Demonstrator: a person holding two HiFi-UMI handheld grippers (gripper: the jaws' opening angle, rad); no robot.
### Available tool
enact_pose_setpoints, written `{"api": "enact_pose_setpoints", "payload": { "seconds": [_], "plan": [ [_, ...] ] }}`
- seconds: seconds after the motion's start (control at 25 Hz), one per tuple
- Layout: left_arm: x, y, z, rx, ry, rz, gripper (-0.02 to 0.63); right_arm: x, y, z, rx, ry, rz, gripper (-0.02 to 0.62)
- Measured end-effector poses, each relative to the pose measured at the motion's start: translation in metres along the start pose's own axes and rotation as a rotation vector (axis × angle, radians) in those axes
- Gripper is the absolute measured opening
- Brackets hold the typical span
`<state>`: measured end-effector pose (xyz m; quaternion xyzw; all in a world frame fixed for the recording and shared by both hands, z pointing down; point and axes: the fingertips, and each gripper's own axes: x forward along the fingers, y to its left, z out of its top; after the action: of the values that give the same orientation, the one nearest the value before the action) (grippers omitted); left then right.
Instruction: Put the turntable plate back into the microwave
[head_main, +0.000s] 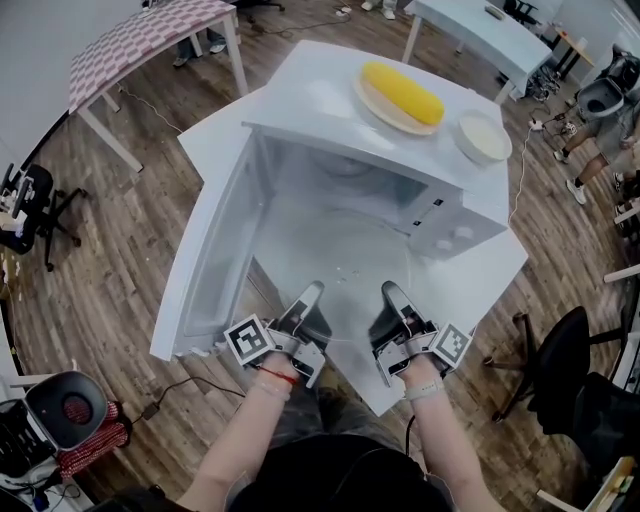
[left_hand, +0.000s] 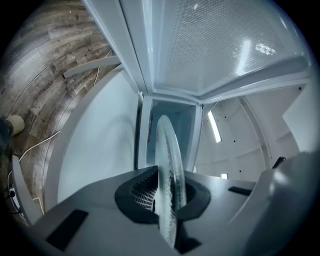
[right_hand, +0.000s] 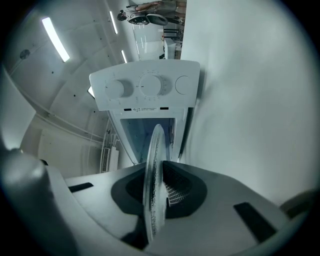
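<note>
The clear glass turntable plate (head_main: 343, 262) hangs level at the mouth of the white microwave (head_main: 330, 195), half inside the cavity. My left gripper (head_main: 306, 301) is shut on its near left rim and my right gripper (head_main: 392, 299) on its near right rim. The left gripper view shows the plate (left_hand: 167, 165) edge-on, clamped in the left gripper (left_hand: 168, 202), with the microwave door (left_hand: 220, 45) overhead. In the right gripper view the plate (right_hand: 153, 175) stands edge-on in the right gripper (right_hand: 155, 202), in front of the control panel (right_hand: 145, 87).
The microwave door (head_main: 208, 262) swings open to the left. On the microwave's top lie a plate with a corn cob (head_main: 401, 93) and a white bowl (head_main: 482, 137). The white table (head_main: 480, 285) ends just behind my wrists. Office chairs (head_main: 570, 370) stand at the right.
</note>
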<state>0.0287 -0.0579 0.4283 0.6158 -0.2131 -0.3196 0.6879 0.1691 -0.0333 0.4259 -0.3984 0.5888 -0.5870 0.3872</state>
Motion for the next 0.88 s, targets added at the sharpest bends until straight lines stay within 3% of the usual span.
{"api": "enact_pose_setpoints", "payload": {
  "seconds": [0.88],
  "plan": [
    [0.046,0.013,0.035,0.024,0.004,0.007,0.032,0.048,-0.015,0.03,0.025,-0.046,0.002,0.039]
  ]
}}
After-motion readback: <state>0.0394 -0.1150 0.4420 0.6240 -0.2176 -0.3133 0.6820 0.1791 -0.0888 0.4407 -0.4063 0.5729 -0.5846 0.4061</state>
